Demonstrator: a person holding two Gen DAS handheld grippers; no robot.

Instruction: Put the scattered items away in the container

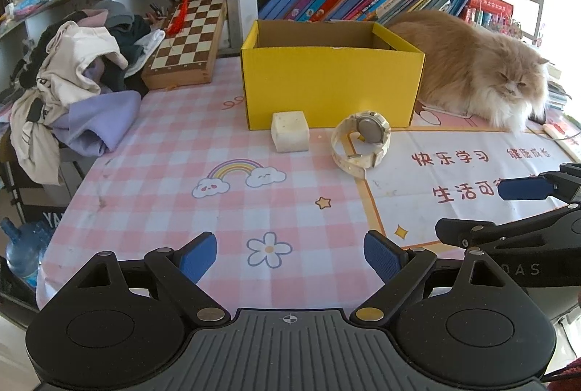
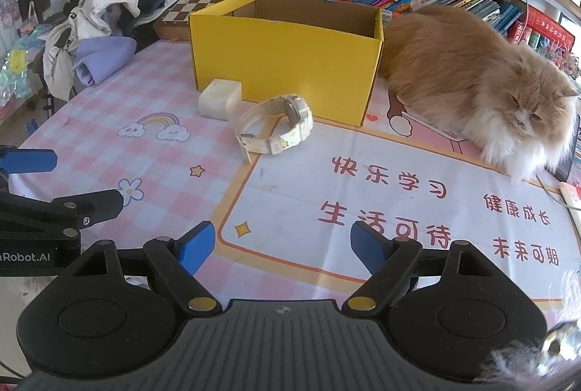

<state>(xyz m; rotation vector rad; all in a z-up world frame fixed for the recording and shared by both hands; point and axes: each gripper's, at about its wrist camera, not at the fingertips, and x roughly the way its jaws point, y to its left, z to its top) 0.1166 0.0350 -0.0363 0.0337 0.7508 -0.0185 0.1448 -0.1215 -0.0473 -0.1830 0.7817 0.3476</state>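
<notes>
Both the left gripper [image 1: 290,258] and the right gripper [image 2: 283,247] hover with jaws wide and empty above the near edge of the pink checked tablecloth [image 1: 163,180]. Nothing looks tidied yet: the cream plastic wristwatch [image 1: 361,140] and the pale off-white block [image 1: 290,131] lie mid-table, just before the open yellow cardboard box [image 1: 326,82], beside which a fluffy ginger cat [image 1: 483,71] rests.

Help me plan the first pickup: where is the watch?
In both wrist views the watch lies on the tablecloth just in front of the yellow box, to the right of the white block.
</notes>
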